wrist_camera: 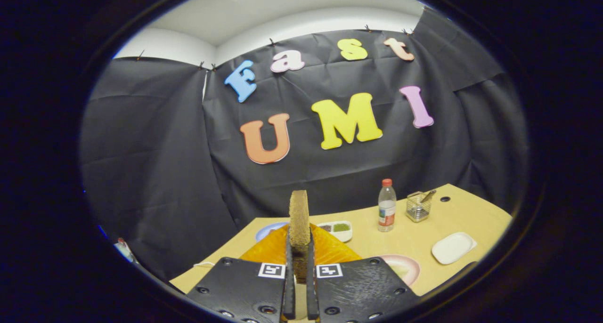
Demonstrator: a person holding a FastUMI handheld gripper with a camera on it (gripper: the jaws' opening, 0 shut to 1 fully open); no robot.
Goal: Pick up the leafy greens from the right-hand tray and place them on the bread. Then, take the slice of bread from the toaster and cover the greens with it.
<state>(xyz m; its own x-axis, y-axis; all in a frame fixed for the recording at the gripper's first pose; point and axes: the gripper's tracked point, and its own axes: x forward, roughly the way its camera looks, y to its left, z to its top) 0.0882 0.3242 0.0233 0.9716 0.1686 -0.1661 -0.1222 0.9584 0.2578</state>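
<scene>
Both jaws pinch the bread slice [299,217] upright between them.

hand-held gripper [300,266] clamping upright bread slice [299,217]

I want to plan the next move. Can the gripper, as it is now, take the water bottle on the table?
Probably not: the gripper has its jaws shut on the bread slice, held upright. The water bottle stands beyond them, with nothing before it, but the bread must go first.

A capped bottle [387,205] stands beside a wire basket [418,206], perhaps holding utensils.
</scene>
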